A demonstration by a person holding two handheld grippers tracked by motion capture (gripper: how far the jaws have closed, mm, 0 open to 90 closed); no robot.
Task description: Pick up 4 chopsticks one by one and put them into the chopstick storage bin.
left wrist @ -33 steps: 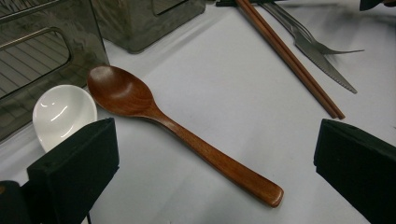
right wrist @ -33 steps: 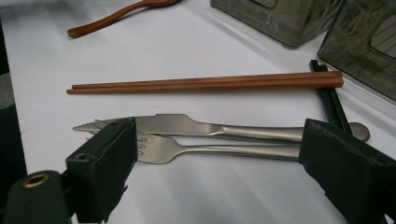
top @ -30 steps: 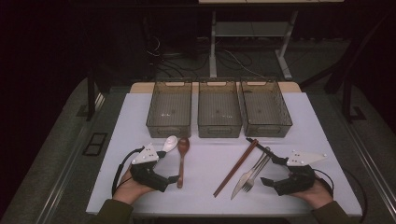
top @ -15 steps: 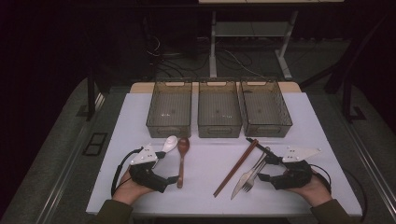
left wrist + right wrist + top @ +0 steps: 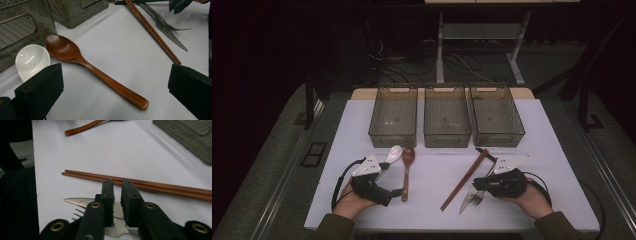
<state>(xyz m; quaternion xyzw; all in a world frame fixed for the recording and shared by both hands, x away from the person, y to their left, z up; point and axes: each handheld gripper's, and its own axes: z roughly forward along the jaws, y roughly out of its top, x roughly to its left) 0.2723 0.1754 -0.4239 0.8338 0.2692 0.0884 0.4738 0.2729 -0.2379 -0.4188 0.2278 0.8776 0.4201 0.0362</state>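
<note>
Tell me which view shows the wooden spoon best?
The left gripper view: the wooden spoon lies whole and close between the wide-open jaws, bowl beside the white spoon. The high view shows it small, right of the left gripper. The right gripper view catches just its handle end at the top edge.

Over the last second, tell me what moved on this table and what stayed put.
The right hand-held gripper slid left over the knife and fork, its jaws now nearly closed above them, nothing visibly gripped. The left hand-held gripper stayed open by the wooden spoon. White spoon, chopsticks and three bins are unmoved.
</note>
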